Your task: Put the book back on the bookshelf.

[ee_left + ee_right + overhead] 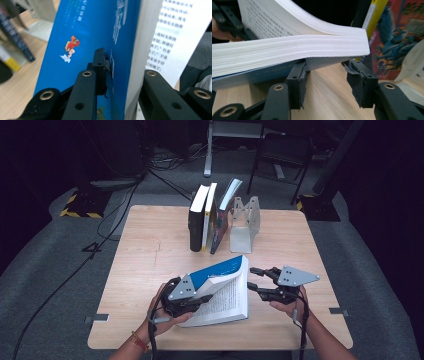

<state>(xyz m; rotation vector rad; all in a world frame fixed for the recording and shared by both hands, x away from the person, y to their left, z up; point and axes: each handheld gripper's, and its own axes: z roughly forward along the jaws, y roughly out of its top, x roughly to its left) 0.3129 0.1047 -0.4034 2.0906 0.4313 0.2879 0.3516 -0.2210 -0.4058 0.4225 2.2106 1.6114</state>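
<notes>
At table's near edge, left gripper [200,292] clamps blue book [220,270]; right gripper [253,279] half-open beside pages.

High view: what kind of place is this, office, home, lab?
Most likely a lab or recording studio, not a home. A lone wooden table stands on grey carpet in a dark room, cables trail across the floor, and hazard-striped stand bases sit beside it. Books lean by a metal bookend.

Light wood table [150,240] on grey carpet floor [45,270], room dark around it. Black cables [115,205] trail across floor at far left. Yellow-black hazard-striped bases [82,202] far left and far right. Dark chair [282,155] and metal stand leg [207,155] beyond the table.
</notes>
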